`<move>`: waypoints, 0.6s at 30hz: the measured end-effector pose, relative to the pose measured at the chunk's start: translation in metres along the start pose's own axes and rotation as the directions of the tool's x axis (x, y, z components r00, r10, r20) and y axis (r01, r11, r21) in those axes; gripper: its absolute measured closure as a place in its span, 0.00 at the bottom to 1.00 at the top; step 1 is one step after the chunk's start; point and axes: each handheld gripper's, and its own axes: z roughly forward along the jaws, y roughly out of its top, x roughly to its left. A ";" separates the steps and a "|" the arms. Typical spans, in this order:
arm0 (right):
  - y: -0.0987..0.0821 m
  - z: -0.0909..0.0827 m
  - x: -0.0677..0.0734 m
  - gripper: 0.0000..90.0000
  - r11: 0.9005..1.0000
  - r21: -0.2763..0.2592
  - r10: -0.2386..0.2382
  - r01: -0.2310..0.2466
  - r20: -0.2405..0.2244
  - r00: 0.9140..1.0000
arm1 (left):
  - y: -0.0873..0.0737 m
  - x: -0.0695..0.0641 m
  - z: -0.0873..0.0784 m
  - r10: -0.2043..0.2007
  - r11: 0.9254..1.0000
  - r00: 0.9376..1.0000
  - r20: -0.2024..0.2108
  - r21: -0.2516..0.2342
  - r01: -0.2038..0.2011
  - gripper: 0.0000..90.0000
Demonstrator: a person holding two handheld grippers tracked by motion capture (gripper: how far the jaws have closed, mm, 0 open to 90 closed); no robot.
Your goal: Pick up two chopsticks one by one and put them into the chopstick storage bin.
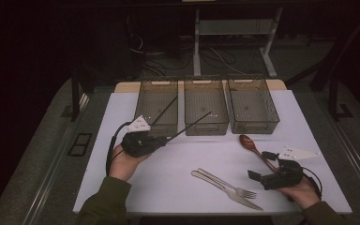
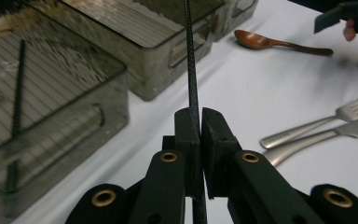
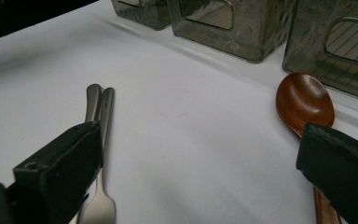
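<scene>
Right gripper [image 1: 264,165] rests near the table's front edge, jaws spread wide with nothing between them; the wooden spoon [image 1: 253,145] lies just beside it, the fork [image 1: 227,183] and knife [image 1: 225,190] to its left. Left gripper [image 1: 161,139] is clamped on a black chopstick [image 1: 194,122], held off the white table [image 1: 178,164]. The stick runs straight out from the closed jaws, long axis slanting up-right in the high view, tip over the middle bin's [image 1: 206,124] front rim. A second chopstick [image 1: 165,110] lies diagonally in the left bin [image 1: 143,105].
</scene>
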 end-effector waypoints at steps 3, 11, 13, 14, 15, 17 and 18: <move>0.000 0.000 0.000 0.01 1.000 -0.001 0.002 -0.002 0.002 1.000 | 0.007 0.004 -0.002 0.000 1.000 1.000 -0.011 -0.007 0.000 0.95; 0.000 0.000 0.000 0.01 1.000 -0.004 0.005 -0.005 0.003 1.000 | 0.025 0.014 -0.005 0.005 1.000 0.999 -0.044 -0.009 -0.006 0.95; 0.000 0.000 0.000 0.01 1.000 -0.003 0.004 -0.004 0.003 1.000 | 0.029 0.017 -0.005 0.006 1.000 0.999 -0.054 -0.004 -0.006 0.95; 0.000 0.000 0.000 0.01 1.000 -0.004 0.004 -0.004 0.004 1.000 | 0.031 0.019 -0.004 0.006 1.000 0.998 -0.060 -0.002 -0.006 0.95; 0.000 0.000 0.000 0.01 1.000 -0.004 0.005 -0.005 0.004 1.000 | 0.033 0.021 -0.004 0.003 1.000 0.998 -0.065 -0.001 -0.003 0.95; 0.000 -0.001 0.000 0.01 1.000 -0.001 0.010 -0.010 0.002 1.000 | 0.037 0.026 -0.003 -0.006 1.000 0.997 -0.077 0.000 0.006 0.95; 0.000 -0.001 0.000 0.01 1.000 -0.001 0.011 -0.011 0.002 1.000 | 0.039 0.029 -0.003 -0.006 1.000 0.996 -0.085 0.004 0.006 0.95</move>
